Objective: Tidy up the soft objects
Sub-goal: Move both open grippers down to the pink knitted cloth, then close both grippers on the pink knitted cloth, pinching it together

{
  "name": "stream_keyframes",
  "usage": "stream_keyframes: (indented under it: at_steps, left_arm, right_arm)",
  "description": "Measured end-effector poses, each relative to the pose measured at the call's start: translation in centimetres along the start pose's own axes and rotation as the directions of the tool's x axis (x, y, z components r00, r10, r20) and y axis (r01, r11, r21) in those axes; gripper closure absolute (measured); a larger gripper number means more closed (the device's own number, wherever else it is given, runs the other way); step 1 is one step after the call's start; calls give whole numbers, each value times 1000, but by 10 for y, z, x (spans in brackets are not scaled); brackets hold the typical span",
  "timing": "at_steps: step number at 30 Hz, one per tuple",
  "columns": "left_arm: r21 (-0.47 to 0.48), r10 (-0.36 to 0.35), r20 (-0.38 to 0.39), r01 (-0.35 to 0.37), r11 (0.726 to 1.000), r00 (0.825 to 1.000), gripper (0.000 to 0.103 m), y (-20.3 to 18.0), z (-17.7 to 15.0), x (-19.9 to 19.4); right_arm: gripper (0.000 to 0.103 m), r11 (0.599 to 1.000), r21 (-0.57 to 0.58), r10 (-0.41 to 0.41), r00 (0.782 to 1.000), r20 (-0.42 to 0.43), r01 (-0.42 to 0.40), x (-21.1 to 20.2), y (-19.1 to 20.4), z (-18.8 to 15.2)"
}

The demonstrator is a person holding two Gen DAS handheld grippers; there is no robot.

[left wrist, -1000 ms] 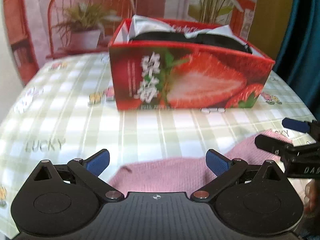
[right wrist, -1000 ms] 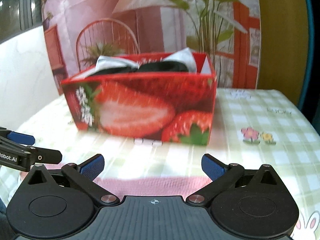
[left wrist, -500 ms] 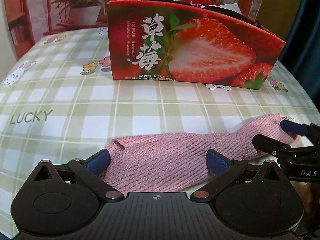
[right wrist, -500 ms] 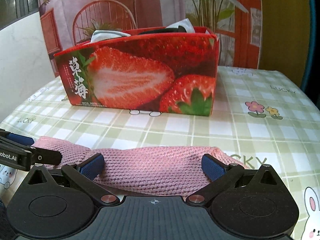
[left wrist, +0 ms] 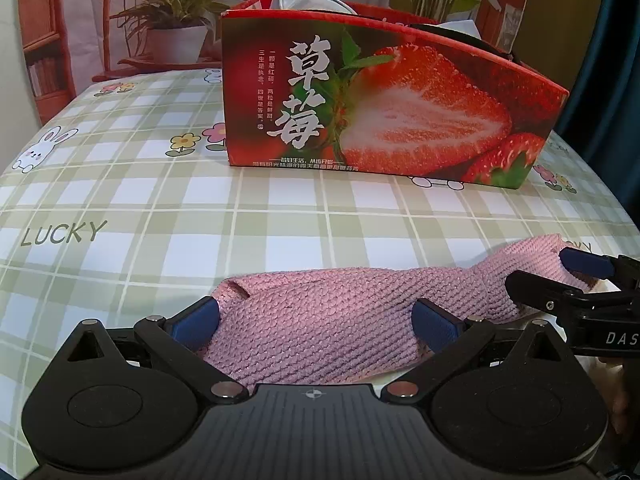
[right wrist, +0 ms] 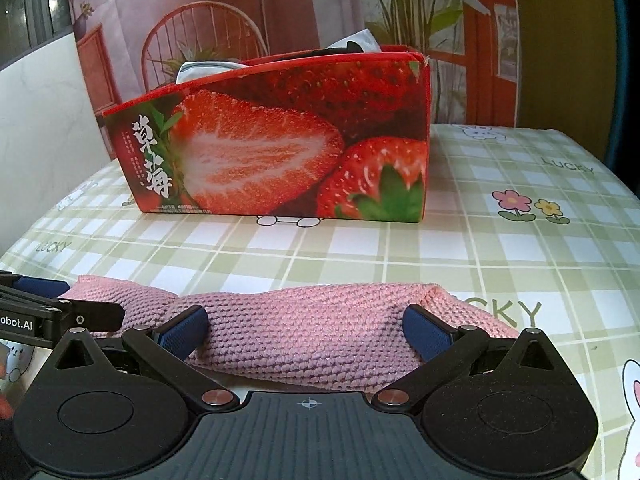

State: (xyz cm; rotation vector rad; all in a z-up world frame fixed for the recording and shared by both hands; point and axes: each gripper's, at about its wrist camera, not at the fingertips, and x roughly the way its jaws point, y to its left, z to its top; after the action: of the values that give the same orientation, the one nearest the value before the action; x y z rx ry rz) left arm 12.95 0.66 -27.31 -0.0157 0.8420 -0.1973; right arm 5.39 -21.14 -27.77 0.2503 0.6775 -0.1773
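Observation:
A pink knitted cloth (left wrist: 340, 312) lies bunched lengthwise on the checked tablecloth near the front edge; it also shows in the right wrist view (right wrist: 312, 328). My left gripper (left wrist: 316, 322) is open, its fingers straddling the cloth's left end. My right gripper (right wrist: 304, 330) is open, straddling the cloth's right part; it shows from the side in the left wrist view (left wrist: 560, 276). A red strawberry-printed box (left wrist: 384, 108) stands behind, holding white and black fabric; it also shows in the right wrist view (right wrist: 280, 152).
The table (left wrist: 100, 200) has a green checked cloth with bunnies and flowers. A printed backdrop with a chair and potted plant (left wrist: 172, 36) hangs behind. A dark blue curtain (left wrist: 600, 60) is at the right.
Both grippers have come down and forward from high over the table to table level; the pink cloth now lies between each pair of open fingers. The box looks nearer.

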Motion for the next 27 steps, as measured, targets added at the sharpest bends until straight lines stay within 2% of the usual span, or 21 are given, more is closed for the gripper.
stream_keyframes:
  at_steps: [10,15,19,27]
  left_arm:
    - [29,-4,-9,4,1000,1000,0,0,1,1]
    - [37,-10,-18,10,999,1000,0,1,2,2]
    - [40,-14,-22,15,999,1000,0,2,1,2]
    - [59,-7,-52,10,998,999,0,-1,3,-2]
  right_arm:
    - [0,1000,6,7,1000,-2,-7,-3,-1,1]
    - [1,999,30,-29,999,33,28,-13,-3,1]
    - [13,998,52,-40,999,18,39,-11,-8,1]
    - [17,998,26,-50,999,-13,50,-10,-3,-2]
